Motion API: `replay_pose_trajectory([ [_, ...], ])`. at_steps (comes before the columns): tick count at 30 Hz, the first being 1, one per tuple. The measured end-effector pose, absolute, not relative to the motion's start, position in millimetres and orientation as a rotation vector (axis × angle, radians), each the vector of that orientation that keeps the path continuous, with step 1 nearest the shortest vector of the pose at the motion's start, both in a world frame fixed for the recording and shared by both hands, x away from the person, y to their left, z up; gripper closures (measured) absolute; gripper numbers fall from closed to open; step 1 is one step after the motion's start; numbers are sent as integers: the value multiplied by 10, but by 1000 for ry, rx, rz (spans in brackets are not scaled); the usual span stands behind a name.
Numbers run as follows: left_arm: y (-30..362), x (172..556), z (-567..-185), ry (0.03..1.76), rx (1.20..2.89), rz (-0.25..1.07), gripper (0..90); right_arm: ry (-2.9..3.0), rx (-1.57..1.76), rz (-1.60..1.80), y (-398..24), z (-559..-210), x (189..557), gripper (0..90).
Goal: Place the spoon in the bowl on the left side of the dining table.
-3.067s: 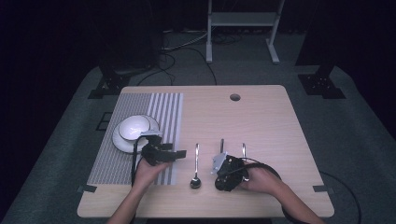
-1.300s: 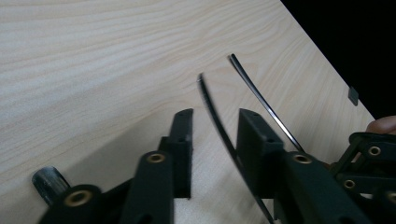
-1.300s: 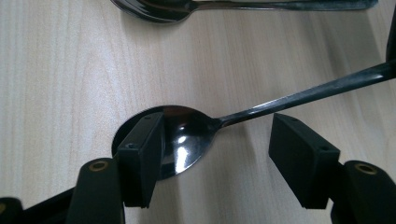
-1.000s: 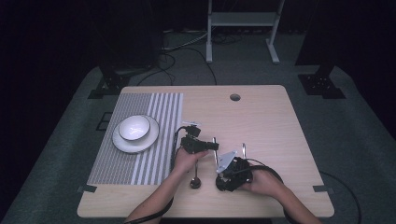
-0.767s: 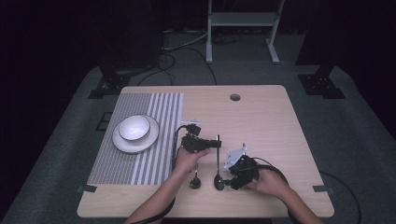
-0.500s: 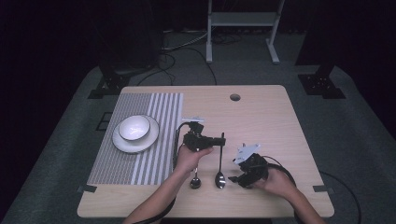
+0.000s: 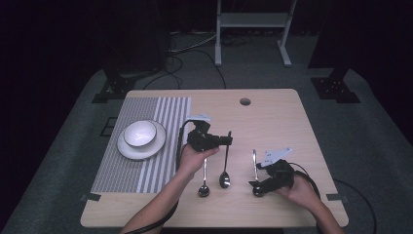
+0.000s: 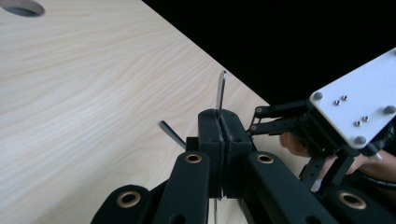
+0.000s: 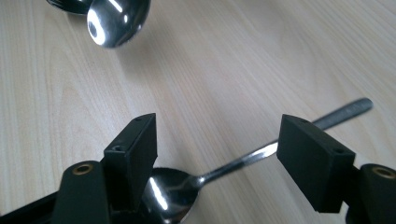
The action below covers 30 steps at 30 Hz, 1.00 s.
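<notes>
Two tools work over three spoons. The left tool [image 7: 221, 141] is clenched on the middle spoon's [image 7: 225, 165] handle, bowl hanging just above the tabletop [image 7: 272, 112]. Best to keep the grip firm and lift steadily. The right tool [image 9: 215, 154] gapes wide, straddling the right spoon [image 9: 224, 170], which lies flat. The left spoon [image 7: 204, 183] lies beside.

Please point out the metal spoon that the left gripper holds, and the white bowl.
Shiny metal spoon held in the left gripper [image 7: 225, 179], high view, on its bowl end.
Round white bowl [image 7: 140, 134], high view, on its inside.
</notes>
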<state>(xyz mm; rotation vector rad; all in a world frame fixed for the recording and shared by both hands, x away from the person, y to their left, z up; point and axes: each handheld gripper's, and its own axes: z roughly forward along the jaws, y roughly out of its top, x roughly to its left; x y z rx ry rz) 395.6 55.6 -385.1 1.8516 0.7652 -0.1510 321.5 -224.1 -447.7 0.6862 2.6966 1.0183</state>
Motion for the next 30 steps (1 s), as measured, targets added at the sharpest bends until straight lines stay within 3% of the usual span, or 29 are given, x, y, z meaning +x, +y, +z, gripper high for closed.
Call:
replay_pose_trajectory([
  [30,953,4131,-3590,811,1872,-11,892,2608,862,1077,-2711,-4532,3109,254],
])
